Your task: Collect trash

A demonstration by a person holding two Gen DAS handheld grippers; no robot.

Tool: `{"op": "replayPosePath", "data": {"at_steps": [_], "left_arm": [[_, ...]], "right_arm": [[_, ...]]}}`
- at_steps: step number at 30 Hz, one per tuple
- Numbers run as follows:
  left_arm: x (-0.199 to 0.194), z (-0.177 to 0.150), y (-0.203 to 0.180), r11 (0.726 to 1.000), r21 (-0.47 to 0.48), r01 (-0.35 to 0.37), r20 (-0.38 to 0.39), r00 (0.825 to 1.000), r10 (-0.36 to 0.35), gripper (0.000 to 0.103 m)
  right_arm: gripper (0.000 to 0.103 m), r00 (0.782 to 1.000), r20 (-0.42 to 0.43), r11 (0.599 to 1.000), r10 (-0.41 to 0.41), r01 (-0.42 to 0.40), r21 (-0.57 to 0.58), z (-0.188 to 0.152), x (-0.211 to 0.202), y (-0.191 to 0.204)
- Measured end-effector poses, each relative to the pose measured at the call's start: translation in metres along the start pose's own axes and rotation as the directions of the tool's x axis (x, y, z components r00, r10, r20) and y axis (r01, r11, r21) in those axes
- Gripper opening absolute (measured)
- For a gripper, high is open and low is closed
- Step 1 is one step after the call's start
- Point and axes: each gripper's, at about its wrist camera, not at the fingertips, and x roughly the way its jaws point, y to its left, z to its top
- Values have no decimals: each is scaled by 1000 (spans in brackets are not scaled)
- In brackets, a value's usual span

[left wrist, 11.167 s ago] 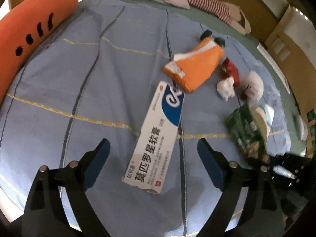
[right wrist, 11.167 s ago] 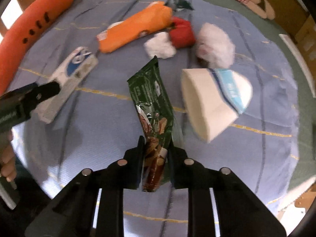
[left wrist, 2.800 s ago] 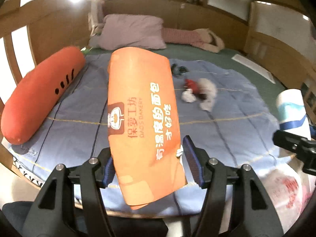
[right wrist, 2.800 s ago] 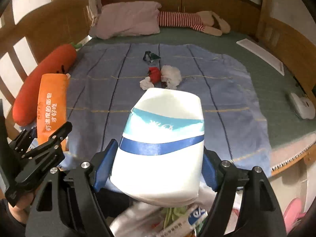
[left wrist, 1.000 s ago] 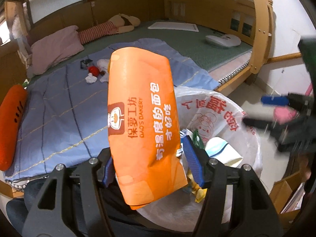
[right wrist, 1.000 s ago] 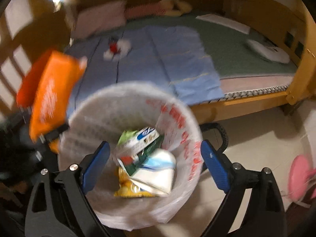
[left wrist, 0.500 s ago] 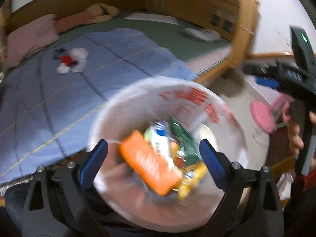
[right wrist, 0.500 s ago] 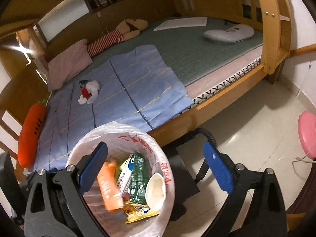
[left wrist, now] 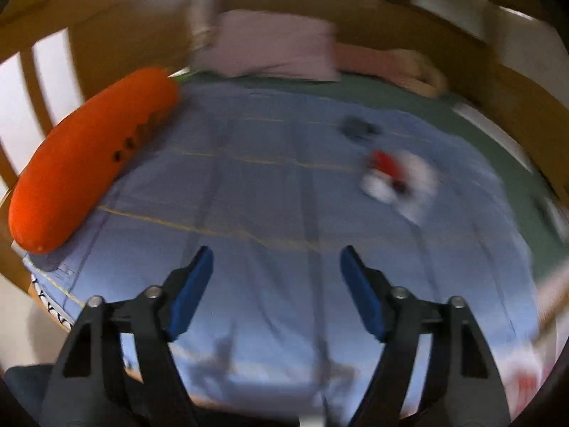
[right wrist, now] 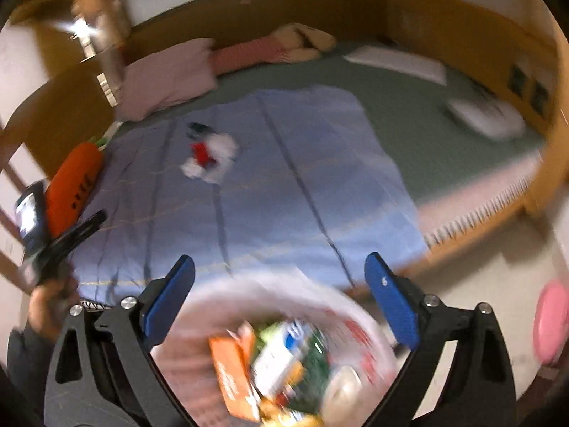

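Note:
My left gripper [left wrist: 276, 267] hangs over the near part of the blue blanket [left wrist: 270, 192] with nothing between its blue pads; its jaws are closing. Far across the blanket lies a small heap of trash: white tissue wads with a red scrap [left wrist: 394, 178] and a dark wrapper [left wrist: 357, 128]. My right gripper [right wrist: 279, 286] is above the white trash bag [right wrist: 284, 323], empty, its jaws closing slightly from wide. The bag holds the orange bakery wrapper [right wrist: 233, 373], a white box, a green packet and a paper cup. The trash heap [right wrist: 209, 158] also shows on the bed.
An orange carrot pillow [left wrist: 89, 156] lies along the blanket's left edge. A pink pillow [left wrist: 274, 49] and a striped plush toy [right wrist: 284, 48] sit at the headboard. Wooden bed rails surround the mattress. A person's hand [right wrist: 46, 306] holds the left gripper. A pink stool [right wrist: 553, 320] stands on the floor.
The left gripper let the orange wrapper fall into the bag, then swung left from the bag to face the bed. The right gripper lifted and turned towards the bed.

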Motion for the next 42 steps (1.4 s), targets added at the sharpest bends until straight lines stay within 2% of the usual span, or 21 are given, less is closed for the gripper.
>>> {"op": "replayPosePath", "data": {"at_steps": [4, 5, 8, 9, 12, 18, 21, 22, 25, 27, 28, 29, 30, 31, 32, 34, 35, 37, 38, 40, 42], "left_arm": [[43, 19, 18, 995, -78, -56, 9, 998, 57, 68], [56, 17, 22, 990, -101, -98, -35, 995, 95, 68], [68, 8, 32, 976, -211, -46, -96, 995, 27, 75], [68, 8, 34, 973, -222, -59, -96, 995, 38, 81], [69, 8, 44, 953, -289, -90, -90, 994, 66, 85], [80, 10, 53, 935, -342, -98, -113, 992, 63, 88], [83, 11, 61, 920, -372, -121, -116, 990, 83, 89], [83, 10, 68, 908, -396, -137, -119, 988, 97, 89], [77, 4, 91, 856, -488, -169, -112, 985, 130, 89], [72, -2, 108, 804, -567, -181, -112, 983, 142, 89], [72, -6, 114, 786, -591, -183, -119, 983, 139, 89], [73, -8, 115, 780, -598, -184, -127, 983, 135, 89], [75, -9, 116, 778, -600, -186, -140, 982, 127, 90], [79, -10, 115, 785, -591, -186, -158, 981, 114, 90], [81, -11, 114, 791, -583, -185, -169, 980, 104, 90], [86, -11, 111, 803, -567, -182, -190, 978, 88, 90], [87, -12, 111, 803, -568, -180, -192, 978, 84, 90], [88, -12, 111, 798, -577, -177, -191, 978, 79, 90], [88, -12, 111, 796, -579, -176, -191, 979, 78, 91], [89, -13, 110, 796, -578, -177, -192, 978, 78, 91], [90, -13, 110, 800, -573, -180, -197, 977, 79, 91]], "right_arm": [[75, 997, -24, 992, 69, -71, -106, 54, 55, 62], [74, 995, -46, 989, 86, -91, -119, 65, 76, 77], [74, 981, -135, 982, 141, -156, -108, 94, 155, 115], [73, 979, -160, 983, 125, -144, -117, 99, 175, 126], [63, 965, -239, 983, 109, -140, -116, 117, 260, 160], [63, 939, -341, 998, 37, -55, -42, 129, 370, 180], [35, 933, -359, 998, 27, -46, -45, 126, 380, 182], [33, 931, -361, 997, 61, -71, -15, 124, 376, 181], [33, 873, -420, 968, 246, -246, 56, 110, 363, 192], [36, 764, -517, 904, 385, -425, 45, 92, 346, 216], [44, 719, -553, 875, 422, -483, 41, 86, 340, 224], [48, 696, -567, 850, 440, -526, 14, 83, 327, 232], [63, 717, -542, 853, 438, -522, -1, 87, 320, 230], [73, 757, -478, 861, 446, -509, -4, 99, 311, 220], [73, 786, -426, 868, 449, -496, -1, 108, 306, 212], [73, 891, -263, 925, 369, -380, 13, 134, 297, 180], [73, 955, -174, 971, 239, -240, 15, 149, 299, 159], [73, 977, -173, 992, 123, -119, 31, 159, 319, 136], [72, 976, -195, 995, 101, -95, 41, 158, 328, 129], [48, 960, -277, 998, 39, -24, 55, 152, 358, 110], [44, 950, -312, 998, -13, 32, 56, 146, 370, 97]]}}
